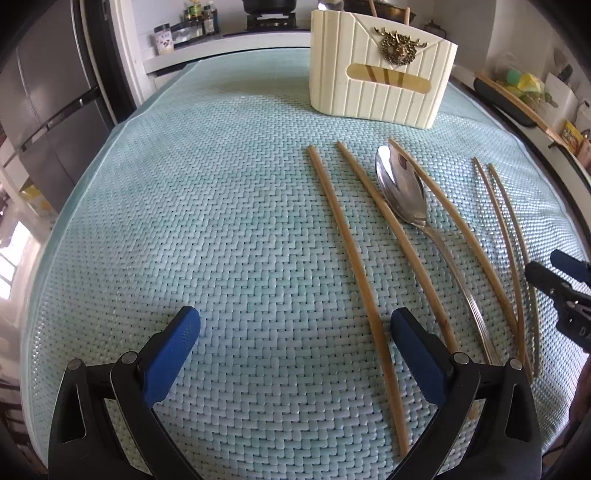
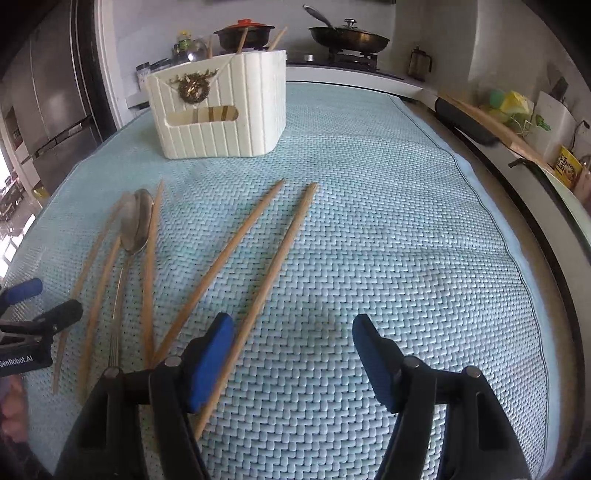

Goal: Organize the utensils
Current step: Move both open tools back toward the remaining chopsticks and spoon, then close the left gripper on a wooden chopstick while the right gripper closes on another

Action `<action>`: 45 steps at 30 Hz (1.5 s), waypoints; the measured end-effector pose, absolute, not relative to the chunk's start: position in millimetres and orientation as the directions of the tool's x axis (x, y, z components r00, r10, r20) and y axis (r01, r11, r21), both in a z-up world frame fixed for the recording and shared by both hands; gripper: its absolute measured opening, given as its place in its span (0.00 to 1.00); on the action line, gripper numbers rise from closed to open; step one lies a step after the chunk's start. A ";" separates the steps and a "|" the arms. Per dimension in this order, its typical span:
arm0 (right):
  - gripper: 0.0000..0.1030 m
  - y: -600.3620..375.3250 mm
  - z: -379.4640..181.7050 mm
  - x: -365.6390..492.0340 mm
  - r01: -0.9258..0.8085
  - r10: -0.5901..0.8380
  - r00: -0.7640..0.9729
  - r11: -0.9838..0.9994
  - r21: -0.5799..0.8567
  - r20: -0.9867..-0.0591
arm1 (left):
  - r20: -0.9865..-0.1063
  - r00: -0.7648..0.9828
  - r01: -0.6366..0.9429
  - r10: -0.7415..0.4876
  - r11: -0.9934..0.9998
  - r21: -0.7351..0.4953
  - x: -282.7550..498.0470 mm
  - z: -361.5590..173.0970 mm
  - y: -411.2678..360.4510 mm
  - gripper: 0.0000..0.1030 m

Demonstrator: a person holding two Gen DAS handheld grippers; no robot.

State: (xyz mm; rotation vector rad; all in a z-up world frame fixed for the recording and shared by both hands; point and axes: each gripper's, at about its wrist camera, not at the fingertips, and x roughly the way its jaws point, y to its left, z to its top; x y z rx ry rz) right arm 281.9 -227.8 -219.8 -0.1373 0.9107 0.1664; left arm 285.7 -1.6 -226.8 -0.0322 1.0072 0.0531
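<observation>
Several wooden chopsticks [image 1: 347, 251] and a metal spoon [image 1: 400, 190] lie on a pale blue woven mat [image 1: 221, 221]. A cream utensil holder [image 1: 380, 70] stands at the mat's far side, with sticks inside it. My left gripper [image 1: 295, 325] is open and empty, low over the mat, left of the chopsticks. My right gripper [image 2: 293, 332] is open and empty; its left finger [image 2: 210, 362] lies over a chopstick [image 2: 258, 302]. The spoon [image 2: 135, 221], the holder [image 2: 221, 107] and the left gripper [image 2: 40, 299] also show in the right wrist view.
A fridge [image 1: 48, 103] stands at the left. A counter behind holds jars [image 1: 164, 37], a pot [image 2: 243, 33] and a pan [image 2: 347, 37]. A shelf with clutter [image 2: 517, 110] runs along the right, past the mat's edge [image 2: 480, 199].
</observation>
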 end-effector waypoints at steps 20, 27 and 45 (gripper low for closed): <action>0.96 -276.7 -231.7 281.2 -0.077 0.039 0.597 0.997 -0.009 -0.801 | -0.832 0.553 -0.102 0.053 0.995 -0.004 279.6 -230.5 24.0 1.00; 0.98 -278.9 -230.5 289.0 -0.111 0.052 0.571 0.994 -0.014 -0.820 | -0.863 0.505 -0.039 0.007 0.999 -0.014 282.1 -228.3 26.4 1.00; 0.42 -253.0 -213.0 384.3 -0.293 0.215 0.451 0.952 0.084 -0.866 | -0.917 0.398 0.046 -0.027 0.999 -0.010 386.8 -226.4 19.6 1.00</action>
